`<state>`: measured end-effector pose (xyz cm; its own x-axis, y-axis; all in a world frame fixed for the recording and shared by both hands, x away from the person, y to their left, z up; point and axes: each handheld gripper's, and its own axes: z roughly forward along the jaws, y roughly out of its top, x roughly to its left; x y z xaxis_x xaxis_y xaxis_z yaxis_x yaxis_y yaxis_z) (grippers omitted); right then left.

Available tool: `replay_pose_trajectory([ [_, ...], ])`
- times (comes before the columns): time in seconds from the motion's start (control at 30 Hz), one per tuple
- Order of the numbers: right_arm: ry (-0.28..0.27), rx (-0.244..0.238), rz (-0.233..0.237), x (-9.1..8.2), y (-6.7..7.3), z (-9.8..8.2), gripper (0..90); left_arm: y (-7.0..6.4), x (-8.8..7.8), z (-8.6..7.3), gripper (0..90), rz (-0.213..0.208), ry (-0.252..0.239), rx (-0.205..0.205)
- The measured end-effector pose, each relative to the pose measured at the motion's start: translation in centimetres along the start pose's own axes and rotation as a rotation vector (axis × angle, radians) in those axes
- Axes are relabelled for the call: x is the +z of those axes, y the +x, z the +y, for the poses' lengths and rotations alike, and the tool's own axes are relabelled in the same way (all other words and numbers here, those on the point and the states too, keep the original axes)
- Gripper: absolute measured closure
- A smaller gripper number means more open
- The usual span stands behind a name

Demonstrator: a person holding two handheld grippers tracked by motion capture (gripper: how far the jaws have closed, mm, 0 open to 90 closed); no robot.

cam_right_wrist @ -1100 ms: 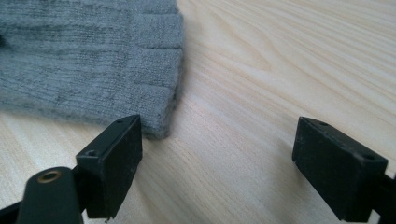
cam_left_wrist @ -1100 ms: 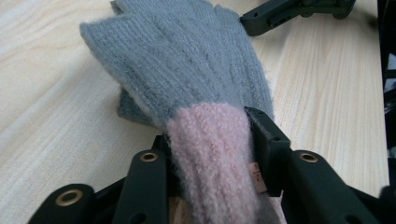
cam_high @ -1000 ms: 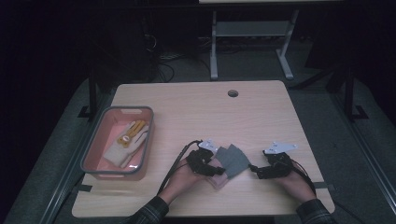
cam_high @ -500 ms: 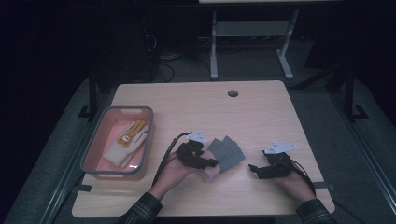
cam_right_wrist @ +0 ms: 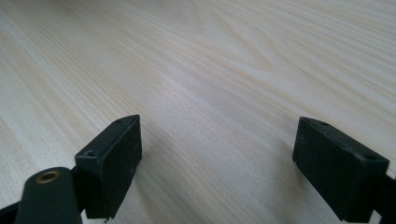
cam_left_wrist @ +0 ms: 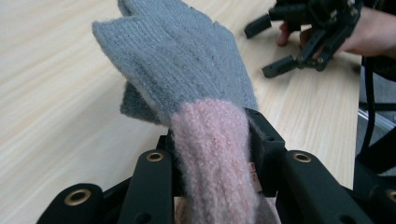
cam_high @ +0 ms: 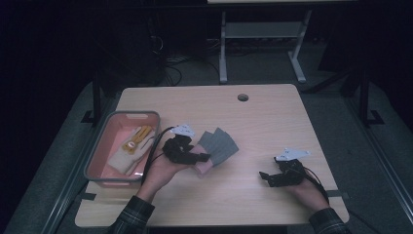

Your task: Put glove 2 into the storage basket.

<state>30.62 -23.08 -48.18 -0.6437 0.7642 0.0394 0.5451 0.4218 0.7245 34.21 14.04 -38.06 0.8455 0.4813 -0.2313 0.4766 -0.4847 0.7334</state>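
Since a second ago, the left gripper (cam_high: 204, 157) has carried the grey-and-pink knitted glove (cam_high: 218, 147) away from the near middle of the wooden table (cam_high: 272, 117), up and toward the pink bin (cam_high: 100, 146); the right gripper (cam_high: 265, 178) has kept its place near the front right edge.

From where I stand, the left gripper pinches the glove by its pink cuff. In the left gripper view the cuff (cam_left_wrist: 215, 154) is squeezed between the two black jaws, with the grey fingers of the glove fanning out beyond them and drooping toward the tabletop. From above, the glove sits just right of the person's left hand (cam_high: 163, 170), roughly at the table's middle, its grey part spread toward the right and its pink end nearest the hand. Whether the grey tips brush the wood I cannot tell.

The right gripper rests low by the table in the person's right hand (cam_high: 307, 187), jaws spread wide with nothing but bare wood grain between them, as the right gripper view shows (cam_right_wrist: 217, 168).

Left of the glove, the pink bin stands along the table's left side, holding a pale glove with yellow markings (cam_high: 131, 148). Up near the far edge, a round cable hole (cam_high: 243, 97) shows in the wood.
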Motion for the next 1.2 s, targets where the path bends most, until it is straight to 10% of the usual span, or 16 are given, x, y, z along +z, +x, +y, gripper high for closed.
replay_pose_trajectory([
  [1.2,-0.004,-0.009,0.0,0.0,0.0,0.0,15.5,6.4,-13.1,-3.8,65.6,0.249,-0.152,-0.169],
])
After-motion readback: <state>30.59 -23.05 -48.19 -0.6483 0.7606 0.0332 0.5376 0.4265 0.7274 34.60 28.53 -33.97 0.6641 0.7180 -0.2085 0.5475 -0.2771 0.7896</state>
